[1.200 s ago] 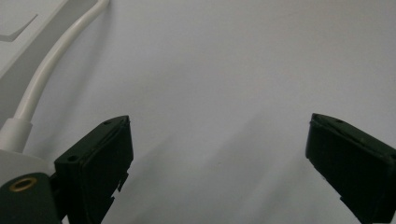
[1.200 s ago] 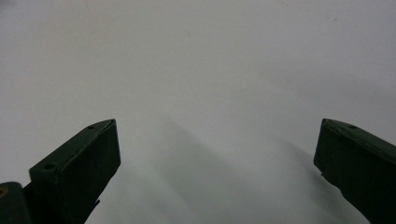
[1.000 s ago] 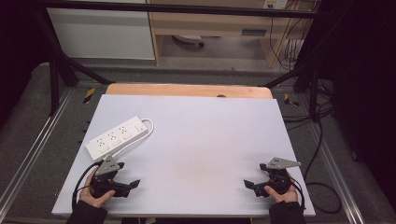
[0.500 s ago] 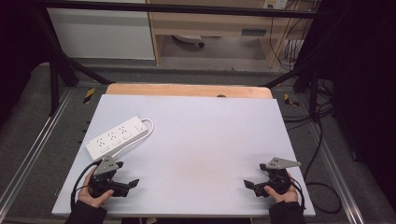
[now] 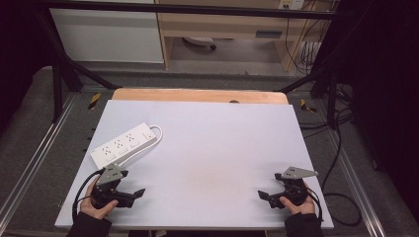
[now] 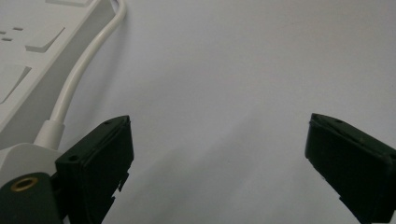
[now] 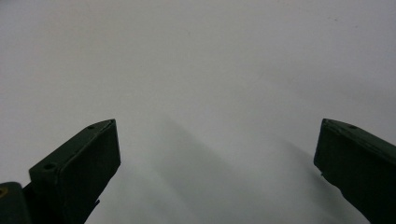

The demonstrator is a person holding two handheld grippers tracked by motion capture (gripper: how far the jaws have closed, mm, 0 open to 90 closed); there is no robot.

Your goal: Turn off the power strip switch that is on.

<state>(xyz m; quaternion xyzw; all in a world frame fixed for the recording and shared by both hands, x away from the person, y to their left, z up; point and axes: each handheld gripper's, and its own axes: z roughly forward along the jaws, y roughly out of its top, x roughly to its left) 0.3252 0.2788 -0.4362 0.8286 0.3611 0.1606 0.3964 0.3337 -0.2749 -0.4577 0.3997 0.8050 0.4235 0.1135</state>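
White power strip, white cord; pale lilac-grey table; black tongs; far edge possibly wood-toned.

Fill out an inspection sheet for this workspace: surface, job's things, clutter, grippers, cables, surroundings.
Surface: pale table top, bare across the middle; wooden strip along the far edge.
Job's things: white power strip lying flat at the left.
Clutter: nothing seen.
Grippers: left gripper and right gripper both held low at the near edge, jaws wide apart, nothing between them.
Cables: the strip's white cord curls back at its far end; black cables on the floor at right.
Surroundings: black frame bars, shelving behind.
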